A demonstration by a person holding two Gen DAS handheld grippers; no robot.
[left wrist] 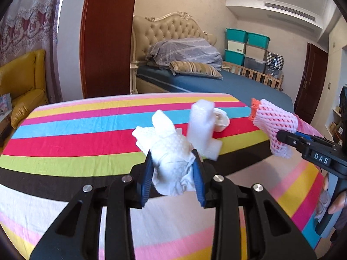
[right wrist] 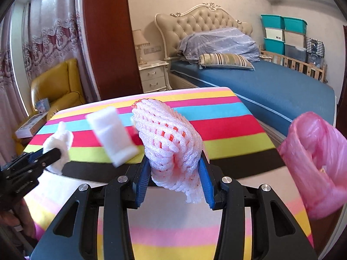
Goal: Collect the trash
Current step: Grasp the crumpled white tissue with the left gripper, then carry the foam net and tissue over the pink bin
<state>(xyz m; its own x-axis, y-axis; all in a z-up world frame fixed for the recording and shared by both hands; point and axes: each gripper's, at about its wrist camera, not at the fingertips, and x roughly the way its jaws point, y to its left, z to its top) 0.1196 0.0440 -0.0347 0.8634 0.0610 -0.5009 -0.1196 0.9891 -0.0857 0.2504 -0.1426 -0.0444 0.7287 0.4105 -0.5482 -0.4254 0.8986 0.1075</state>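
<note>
White crumpled paper towel (left wrist: 171, 162) sits clenched in the left claw (left wrist: 173, 173); pink foam fruit netting (right wrist: 171, 149) in the right claw (right wrist: 175, 179). Both soft wads could slip out before reaching the pink plastic bag (right wrist: 314, 164).

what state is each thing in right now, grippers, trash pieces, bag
left gripper: jaws shut on the crumpled paper towel, lifted off the table
right gripper: jaws shut on the foam fruit net, held above the striped tablecloth
white foam block: blurred, tilted, not gripped
tape roll: lying on the cloth, untouched
pink trash bag: mouth open, at the table's right edge
</note>
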